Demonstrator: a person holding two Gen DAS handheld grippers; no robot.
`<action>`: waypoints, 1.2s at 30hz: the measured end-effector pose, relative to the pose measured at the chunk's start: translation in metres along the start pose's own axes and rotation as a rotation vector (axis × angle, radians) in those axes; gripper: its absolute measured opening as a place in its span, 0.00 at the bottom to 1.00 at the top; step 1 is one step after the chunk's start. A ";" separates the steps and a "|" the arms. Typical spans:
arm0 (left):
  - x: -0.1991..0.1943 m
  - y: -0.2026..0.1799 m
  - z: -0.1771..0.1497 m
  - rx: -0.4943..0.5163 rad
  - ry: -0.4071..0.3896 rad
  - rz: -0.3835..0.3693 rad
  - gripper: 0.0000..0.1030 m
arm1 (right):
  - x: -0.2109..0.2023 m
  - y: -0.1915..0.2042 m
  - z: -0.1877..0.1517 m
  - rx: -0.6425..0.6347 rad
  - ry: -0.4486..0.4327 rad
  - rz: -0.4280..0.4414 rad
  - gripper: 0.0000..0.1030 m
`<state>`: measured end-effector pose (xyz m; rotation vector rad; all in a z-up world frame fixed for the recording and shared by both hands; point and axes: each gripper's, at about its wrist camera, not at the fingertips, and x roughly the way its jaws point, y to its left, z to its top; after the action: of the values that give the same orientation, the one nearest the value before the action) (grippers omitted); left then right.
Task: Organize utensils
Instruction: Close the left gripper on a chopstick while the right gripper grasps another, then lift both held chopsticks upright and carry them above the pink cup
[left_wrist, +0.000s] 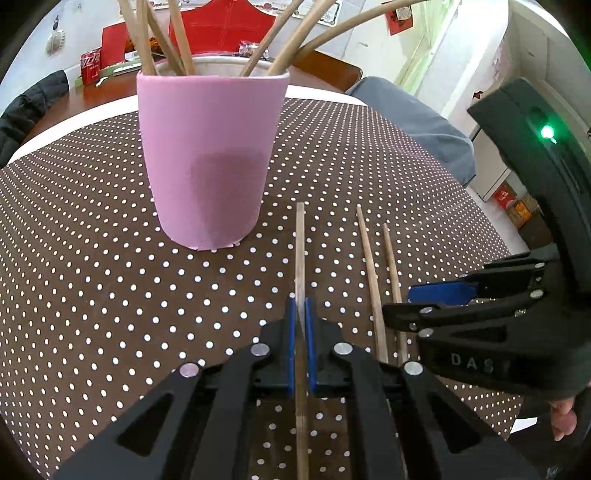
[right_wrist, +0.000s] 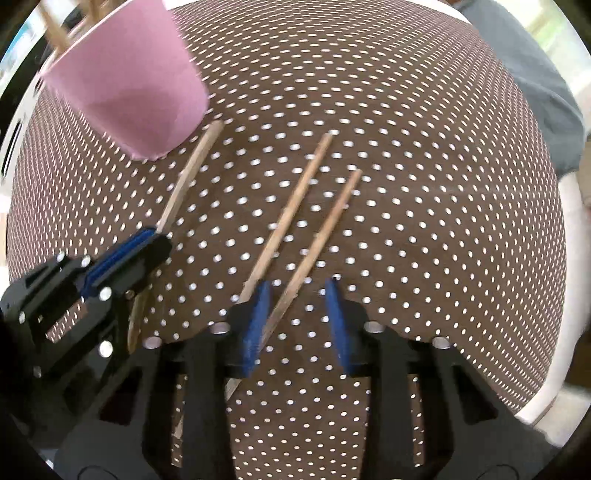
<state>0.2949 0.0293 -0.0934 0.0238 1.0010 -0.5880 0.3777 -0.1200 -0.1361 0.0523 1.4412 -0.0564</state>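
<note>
A pink cup stands on the dotted brown tablecloth with several wooden chopsticks in it. My left gripper is shut on one chopstick, which points toward the cup's base. Two more chopsticks lie side by side to its right. My right gripper points down over this pair. Its jaws stand apart around the right-hand chopstick, which runs close to the left pad. The other chopstick passes outside that pad.
A grey cloth hangs over the table's far right edge. Behind the cup are a red can and red paper. A black jacket lies at the left. A gloved hand holds the right gripper.
</note>
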 end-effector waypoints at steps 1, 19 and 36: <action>0.000 0.001 0.000 -0.001 -0.001 -0.001 0.06 | 0.000 0.004 0.000 -0.022 -0.008 -0.003 0.23; -0.013 -0.013 -0.008 0.056 -0.035 0.006 0.06 | 0.007 -0.078 -0.038 0.146 -0.193 0.422 0.06; -0.074 -0.067 -0.024 0.207 -0.338 -0.018 0.06 | -0.072 -0.104 -0.092 0.051 -0.647 0.503 0.06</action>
<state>0.2148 0.0130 -0.0310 0.0956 0.6110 -0.6851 0.2702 -0.2166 -0.0771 0.4005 0.7496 0.2819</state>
